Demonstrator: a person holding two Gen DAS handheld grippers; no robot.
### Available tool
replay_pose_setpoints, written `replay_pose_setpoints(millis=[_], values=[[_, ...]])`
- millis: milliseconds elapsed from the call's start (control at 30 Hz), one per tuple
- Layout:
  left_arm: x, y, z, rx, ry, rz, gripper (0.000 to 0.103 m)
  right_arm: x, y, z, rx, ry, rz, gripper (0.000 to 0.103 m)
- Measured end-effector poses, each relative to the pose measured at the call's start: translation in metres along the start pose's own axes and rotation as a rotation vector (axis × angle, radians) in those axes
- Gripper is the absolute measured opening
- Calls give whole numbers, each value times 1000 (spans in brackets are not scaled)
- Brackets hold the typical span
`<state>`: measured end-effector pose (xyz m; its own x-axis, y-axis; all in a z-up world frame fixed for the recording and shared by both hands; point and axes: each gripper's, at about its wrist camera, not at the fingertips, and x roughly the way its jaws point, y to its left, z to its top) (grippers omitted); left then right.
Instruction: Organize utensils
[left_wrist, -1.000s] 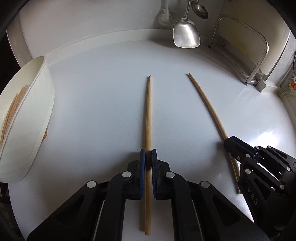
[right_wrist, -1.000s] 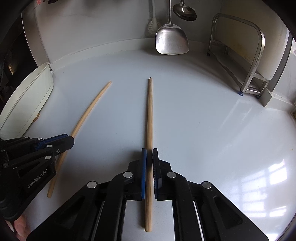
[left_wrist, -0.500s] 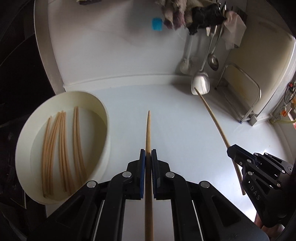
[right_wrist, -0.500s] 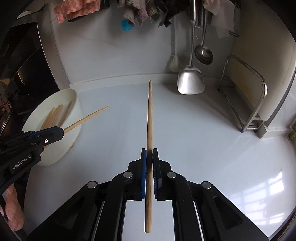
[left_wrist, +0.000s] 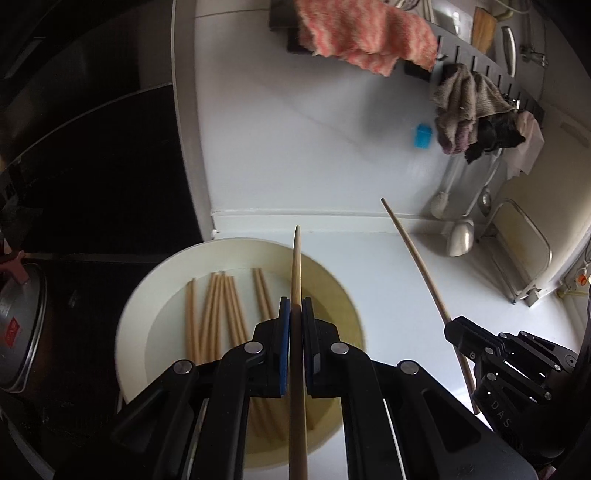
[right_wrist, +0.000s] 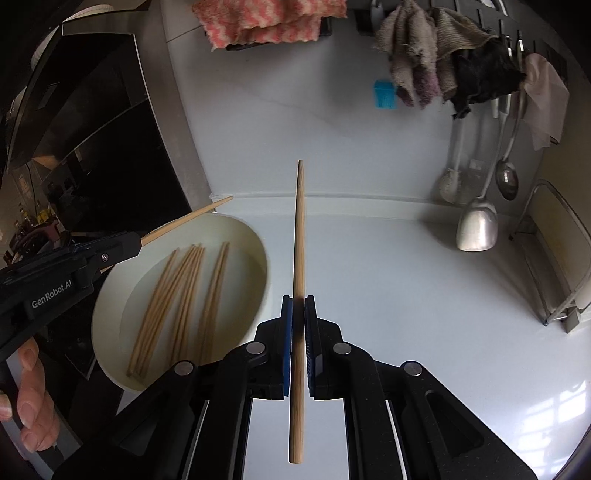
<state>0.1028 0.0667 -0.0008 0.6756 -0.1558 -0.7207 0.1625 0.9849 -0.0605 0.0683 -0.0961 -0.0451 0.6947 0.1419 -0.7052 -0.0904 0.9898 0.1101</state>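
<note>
The job is well on its way. A white bowl (left_wrist: 236, 254) sits at the left edge of the tabletop (right_wrist: 388, 295), and a bunch of chopsticks (right_wrist: 177, 302) already lie flat inside it, side by side. No other sticks can be seen lying on the tabletop, so the two in the tools look like the last ones, though part of the tabletop is out of sight.

The left tool (left_wrist: 293, 317) is squeezed tight on one stick (left_wrist: 296, 266). This stick is up in the air, right over the bowl, with its tip pointing toward the far rim. It has not been dropped in yet.

The right tool (right_wrist: 298, 317) is also squeezed tight, on a second stick (right_wrist: 300, 229). That stick is in the air too, but over the bare tabletop just to the right of the bowl, not above it.

What is left, I think: let the left stick go into the bowl, then bring the right stick over and let it go too. It would be best to lay them the same way as the others so they sit neat.

On the wall behind hang cloths (right_wrist: 269, 22), a spatula (right_wrist: 476, 225) and a ladle (right_wrist: 506, 181). These hang tidy and do not seem to need moving.
</note>
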Motion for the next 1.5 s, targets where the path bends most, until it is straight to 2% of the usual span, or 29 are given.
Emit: replay_pose_setpoints(millis=[200, 367, 633, 867, 933, 967, 1000, 1067, 1167, 1267, 1433, 1500], values=[[25, 47, -6, -18, 50, 76, 7, 39, 46, 7, -35, 63, 46, 6], [53, 71, -15, -34, 117, 103, 7, 72, 74, 7, -38, 144, 70, 6], [89, 79, -27, -44, 212, 98, 7, 117, 87, 2, -44, 284, 65, 6], [102, 85, -34, -53, 269, 90, 8, 137, 93, 3, -43, 342, 72, 6], [101, 86, -33, -58, 264, 88, 17, 138, 93, 5, -34, 344, 81, 10], [98, 87, -33, -59, 258, 88, 26, 136, 92, 6, -29, 337, 86, 16], [95, 88, -32, -60, 249, 91, 42, 133, 92, 7, -26, 325, 89, 19], [87, 90, -30, -64, 221, 100, 63, 127, 90, 9, -21, 303, 84, 24], [79, 94, -30, -75, 214, 117, 65, 119, 85, 11, -7, 289, 76, 27], [72, 98, -30, -89, 227, 134, 78, 109, 82, 10, 1, 274, 64, 34], [54, 98, -33, -88, 220, 152, 84, 89, 87, 8, -28, 249, 56, 48], [46, 99, -34, -93, 210, 156, 88, 82, 89, 7, -34, 243, 48, 49]])
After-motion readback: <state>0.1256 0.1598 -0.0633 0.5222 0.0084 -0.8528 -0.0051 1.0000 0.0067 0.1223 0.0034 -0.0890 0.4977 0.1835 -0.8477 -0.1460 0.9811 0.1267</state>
